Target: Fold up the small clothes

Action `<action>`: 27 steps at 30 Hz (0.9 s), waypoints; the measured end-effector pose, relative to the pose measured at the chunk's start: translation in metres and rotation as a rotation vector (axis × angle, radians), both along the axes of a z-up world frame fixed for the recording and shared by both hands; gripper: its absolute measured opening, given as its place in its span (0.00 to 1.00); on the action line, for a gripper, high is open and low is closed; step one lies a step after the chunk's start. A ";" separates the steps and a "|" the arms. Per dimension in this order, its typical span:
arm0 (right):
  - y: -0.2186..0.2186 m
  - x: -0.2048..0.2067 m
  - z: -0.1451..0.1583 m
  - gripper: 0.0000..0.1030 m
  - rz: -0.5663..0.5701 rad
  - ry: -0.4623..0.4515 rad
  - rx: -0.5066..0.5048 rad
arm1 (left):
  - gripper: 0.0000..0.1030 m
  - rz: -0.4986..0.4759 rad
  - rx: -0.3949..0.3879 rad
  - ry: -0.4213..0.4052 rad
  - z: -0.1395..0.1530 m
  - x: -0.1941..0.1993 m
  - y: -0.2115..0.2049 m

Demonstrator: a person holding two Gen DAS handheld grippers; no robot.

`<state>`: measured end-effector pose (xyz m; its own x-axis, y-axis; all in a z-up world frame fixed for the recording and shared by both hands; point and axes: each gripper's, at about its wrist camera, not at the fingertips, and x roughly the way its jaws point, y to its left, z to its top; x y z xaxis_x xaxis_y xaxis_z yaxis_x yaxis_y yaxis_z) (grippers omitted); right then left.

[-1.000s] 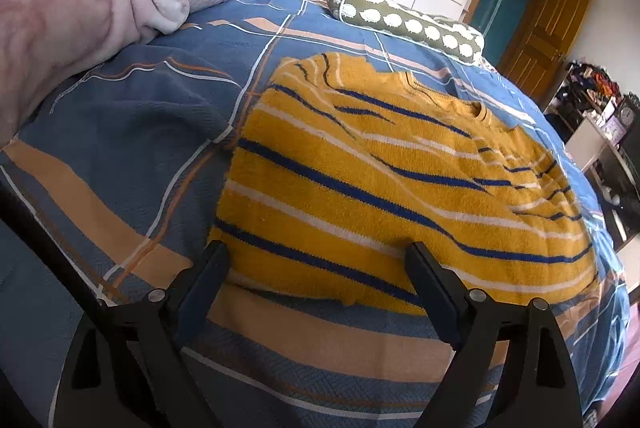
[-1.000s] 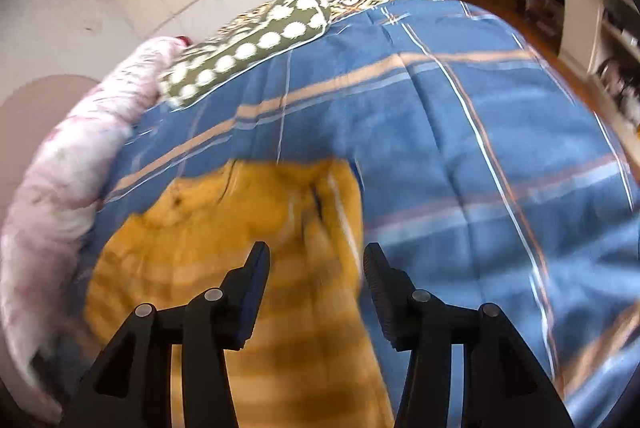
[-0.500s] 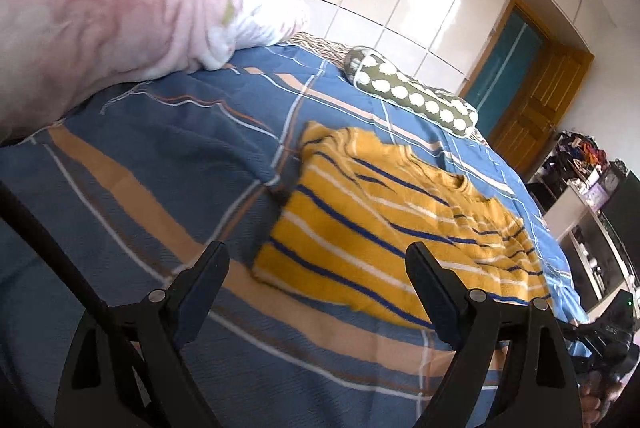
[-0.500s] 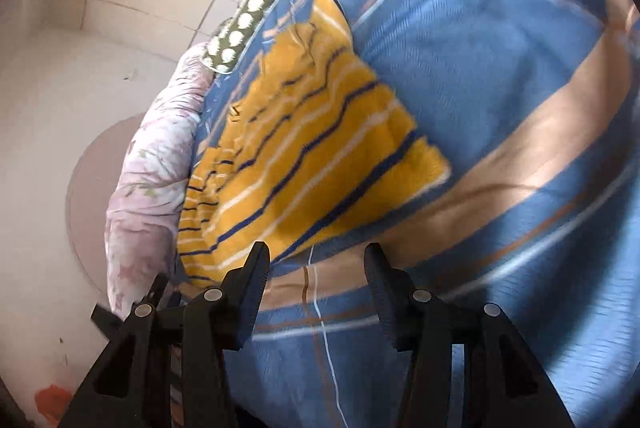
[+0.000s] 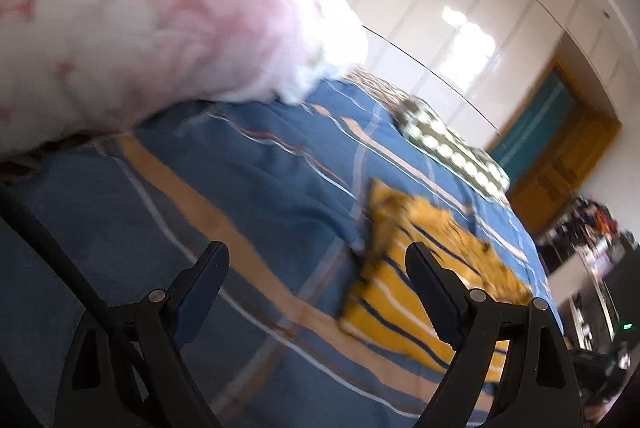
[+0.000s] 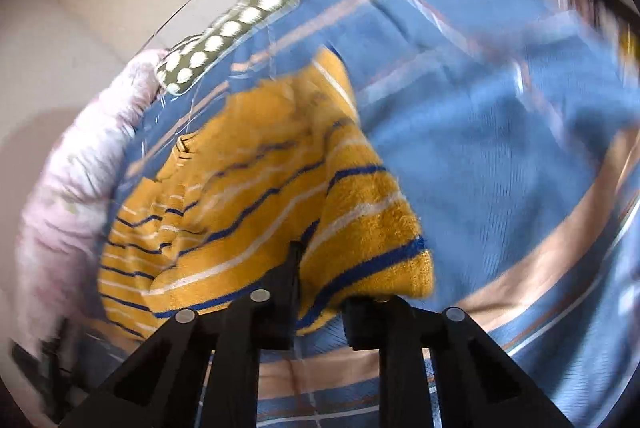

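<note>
A small yellow sweater with blue and white stripes [image 6: 256,196] lies on the blue striped bedspread [image 6: 500,168]. My right gripper [image 6: 320,292] is shut on the sweater's near hem corner, and the cloth bunches up between the jaws. In the left wrist view the sweater [image 5: 400,292] lies to the right, partly behind the right finger. My left gripper [image 5: 316,280] is open and empty, held above the bedspread [image 5: 200,212] to the left of the sweater. Both views are blurred by motion.
A pink floral duvet [image 5: 140,20] is piled at the left of the bed. A green pillow with white dots [image 5: 452,148] lies at the far side by the white wall. A wooden door [image 5: 560,164] and cluttered shelves [image 5: 592,228] are to the right.
My right gripper has come down to the sweater's hem corner and closed on it. My left gripper has drawn back and to the left, away from the sweater, still open.
</note>
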<state>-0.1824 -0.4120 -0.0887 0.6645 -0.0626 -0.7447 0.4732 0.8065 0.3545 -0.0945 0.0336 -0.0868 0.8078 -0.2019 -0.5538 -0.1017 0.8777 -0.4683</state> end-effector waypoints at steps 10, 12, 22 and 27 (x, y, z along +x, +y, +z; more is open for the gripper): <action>0.221 0.108 0.043 0.12 0.501 -0.027 -0.315 | 0.86 0.230 -0.115 0.000 0.003 -0.024 0.091; 0.261 0.123 0.016 0.11 0.616 0.015 -0.296 | 0.86 0.254 -0.146 0.012 -0.001 -0.025 0.103; 0.293 0.126 -0.026 0.10 0.730 0.110 -0.385 | 0.86 0.217 -0.164 0.018 0.000 -0.021 0.101; 0.314 0.114 -0.026 0.10 0.786 0.103 -0.519 | 0.86 0.211 -0.149 0.024 0.001 -0.019 0.094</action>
